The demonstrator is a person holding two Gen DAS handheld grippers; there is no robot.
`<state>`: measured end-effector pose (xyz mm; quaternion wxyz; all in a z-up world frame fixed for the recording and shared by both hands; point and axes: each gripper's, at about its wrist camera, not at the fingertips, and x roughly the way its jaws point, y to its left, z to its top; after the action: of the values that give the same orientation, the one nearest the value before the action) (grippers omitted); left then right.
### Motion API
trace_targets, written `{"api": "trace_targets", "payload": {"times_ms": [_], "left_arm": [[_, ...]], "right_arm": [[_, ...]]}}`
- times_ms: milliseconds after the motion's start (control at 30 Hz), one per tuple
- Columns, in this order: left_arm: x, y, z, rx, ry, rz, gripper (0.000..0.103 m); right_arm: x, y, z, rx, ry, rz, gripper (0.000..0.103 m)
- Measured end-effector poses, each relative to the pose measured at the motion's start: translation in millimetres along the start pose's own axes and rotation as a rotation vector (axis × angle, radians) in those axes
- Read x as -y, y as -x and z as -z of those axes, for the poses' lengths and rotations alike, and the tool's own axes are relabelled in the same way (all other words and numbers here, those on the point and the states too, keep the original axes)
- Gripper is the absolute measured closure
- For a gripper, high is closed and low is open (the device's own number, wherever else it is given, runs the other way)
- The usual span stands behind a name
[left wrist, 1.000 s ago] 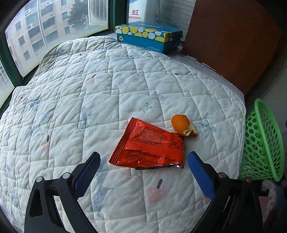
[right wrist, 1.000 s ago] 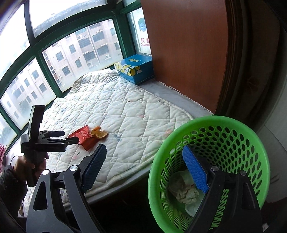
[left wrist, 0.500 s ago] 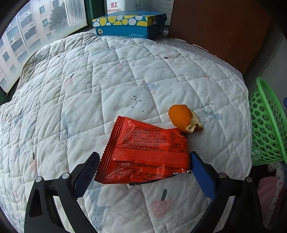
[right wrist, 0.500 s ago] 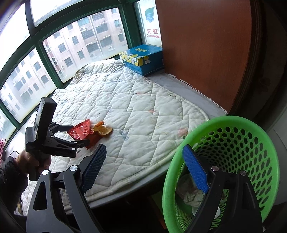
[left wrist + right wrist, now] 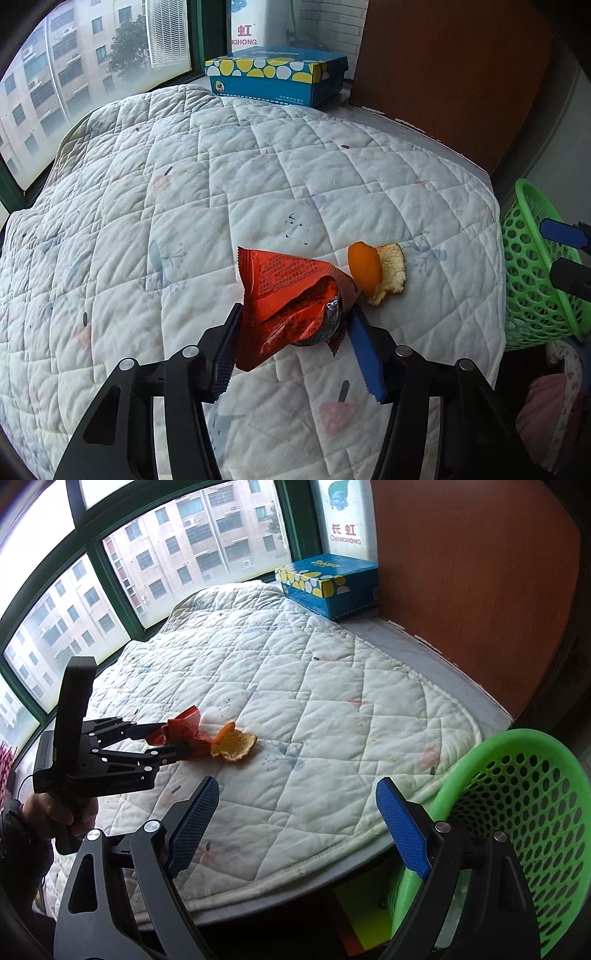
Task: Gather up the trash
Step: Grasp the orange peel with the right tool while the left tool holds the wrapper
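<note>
Closing since earlier, left gripper (image 5: 295, 339) jaws crumple the red wrapper (image 5: 291, 299), hiding its lower edge; right gripper (image 5: 295, 823) jaws released.

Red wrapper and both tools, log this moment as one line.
left tool: closing on red wrapper, crumpling | right tool: open, empty | orange peel: on quilt | green basket: beside

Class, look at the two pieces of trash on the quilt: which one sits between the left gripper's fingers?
The red snack wrapper: the closing left gripper crumples it, while the orange peel lies free beside it.
</note>
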<state>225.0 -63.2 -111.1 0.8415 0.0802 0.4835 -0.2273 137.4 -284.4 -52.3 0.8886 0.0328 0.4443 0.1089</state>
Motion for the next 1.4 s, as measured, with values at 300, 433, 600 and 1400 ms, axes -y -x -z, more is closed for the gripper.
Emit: {"api": "trace_targets", "payload": {"times_ms": [300, 433, 600, 1400], "left_arm": [[-32, 35, 8, 0.058, 0.119, -0.019, 0.054], [-45, 52, 13, 0.087, 0.160, -0.033, 0.054], [-57, 66, 20, 0.103, 0.191, -0.045, 0.054], [-51, 75, 25, 0.115, 0.225, -0.018, 0.054]], "right_arm": [[-31, -34, -4, -0.042, 0.040, -0.060, 0.021], [-48, -57, -8, -0.068, 0.060, -0.080, 0.026], [-60, -85, -15, -0.091, 0.062, -0.076, 0.030], [-61, -79, -17, -0.053, 0.064, -0.033, 0.070]]}}
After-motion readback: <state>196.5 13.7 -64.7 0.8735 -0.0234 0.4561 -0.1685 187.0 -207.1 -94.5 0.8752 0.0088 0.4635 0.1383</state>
